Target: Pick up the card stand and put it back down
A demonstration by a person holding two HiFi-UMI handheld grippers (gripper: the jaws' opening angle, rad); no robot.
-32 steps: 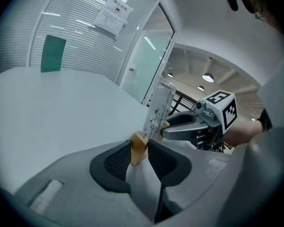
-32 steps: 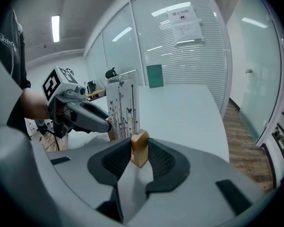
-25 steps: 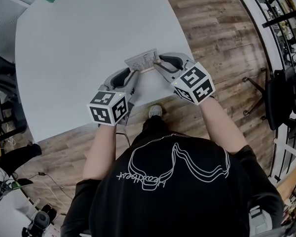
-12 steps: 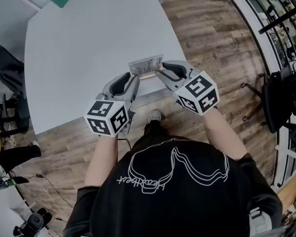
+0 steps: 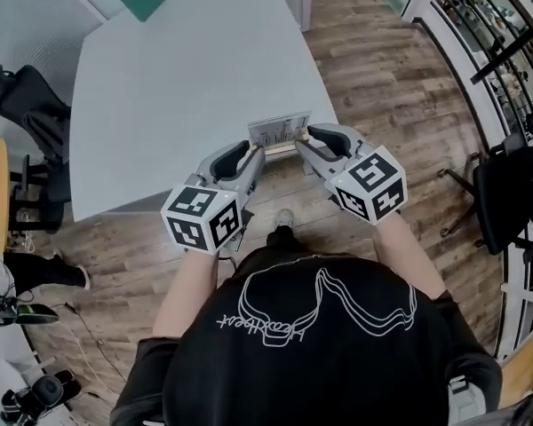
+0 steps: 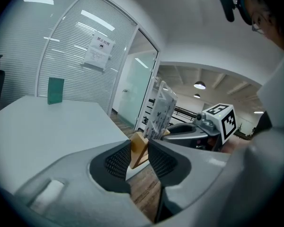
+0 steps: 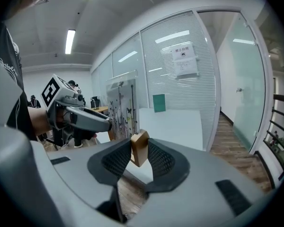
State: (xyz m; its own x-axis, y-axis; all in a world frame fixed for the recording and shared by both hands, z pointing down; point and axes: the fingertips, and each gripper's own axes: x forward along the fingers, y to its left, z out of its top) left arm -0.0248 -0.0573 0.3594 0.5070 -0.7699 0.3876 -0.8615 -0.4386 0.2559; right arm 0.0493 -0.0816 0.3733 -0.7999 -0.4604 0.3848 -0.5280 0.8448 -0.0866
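so i had the left gripper [image 5: 251, 156] and right gripper [image 5: 307, 140] clamped on the card stand [image 5: 279, 132], up off the table [image 5: 186, 78], only the put-down was left.

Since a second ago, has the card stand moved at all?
Yes. The card stand has lifted off the white table and drifted back to that table's near edge.

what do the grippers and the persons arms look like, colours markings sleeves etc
The left hand-held gripper and right hand-held gripper are rounded light grey shells with dark recesses on top and black ribbed pads inside. Each carries a white cube printed with black square markers: left cube, right cube. The person wears a black short-sleeved T-shirt with a white line drawing.
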